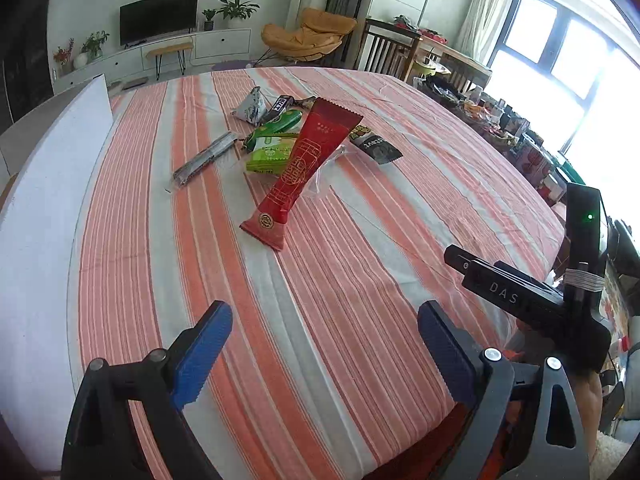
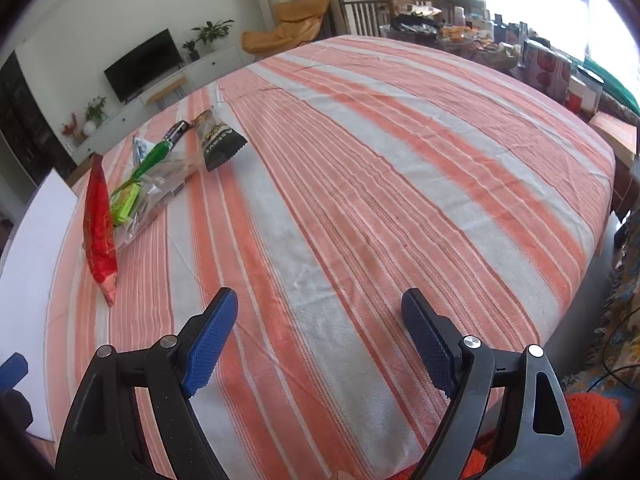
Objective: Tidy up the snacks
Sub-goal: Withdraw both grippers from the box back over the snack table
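A heap of snack packets lies on the orange and white striped tablecloth [image 1: 132,240]. On top is a long red packet [image 1: 304,168], with a light green packet [image 1: 268,154], a black packet [image 1: 374,146], a grey triangular packet [image 1: 250,106] and a silver-black stick [image 1: 204,158] around it. My left gripper [image 1: 324,312] hangs open over bare cloth, well short of the heap. In the right wrist view the red packet [image 2: 98,224] and black packet [image 2: 222,144] lie far left. My right gripper [image 2: 320,298] is open over bare cloth, nothing between its fingers.
A white board [image 1: 40,200] rests along the table's left side. The right tool's black housing [image 1: 520,292] shows at the left view's right edge. Beyond the table's right edge stands a cluttered side table [image 2: 540,64] with boxes. A wide stretch of cloth [image 2: 400,160] lies right of the heap.
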Tool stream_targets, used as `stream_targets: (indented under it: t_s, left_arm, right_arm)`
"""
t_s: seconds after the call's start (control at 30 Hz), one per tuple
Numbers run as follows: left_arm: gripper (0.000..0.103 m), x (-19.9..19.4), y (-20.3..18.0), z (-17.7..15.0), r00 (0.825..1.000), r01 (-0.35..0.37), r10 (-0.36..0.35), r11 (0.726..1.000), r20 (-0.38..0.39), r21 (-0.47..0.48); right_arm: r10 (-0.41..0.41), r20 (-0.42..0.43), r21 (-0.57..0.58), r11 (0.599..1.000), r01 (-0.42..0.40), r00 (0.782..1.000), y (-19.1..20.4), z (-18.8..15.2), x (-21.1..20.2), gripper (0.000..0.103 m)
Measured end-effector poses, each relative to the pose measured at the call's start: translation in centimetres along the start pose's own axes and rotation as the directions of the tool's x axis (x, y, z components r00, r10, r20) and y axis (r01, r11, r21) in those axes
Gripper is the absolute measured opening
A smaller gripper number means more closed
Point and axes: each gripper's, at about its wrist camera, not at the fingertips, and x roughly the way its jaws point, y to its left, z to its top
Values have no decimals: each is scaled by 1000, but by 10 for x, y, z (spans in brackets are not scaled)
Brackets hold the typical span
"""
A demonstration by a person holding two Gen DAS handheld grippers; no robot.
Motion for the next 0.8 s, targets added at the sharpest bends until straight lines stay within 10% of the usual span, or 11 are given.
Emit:
stream_targets:
  t_s: [0.8]
  left_arm:
    - [102, 63, 22, 3, 987, -161, 161, 983, 12, 86]
  right_arm:
    - [-124, -36, -122, 985, 119, 992, 19, -4, 13, 93]
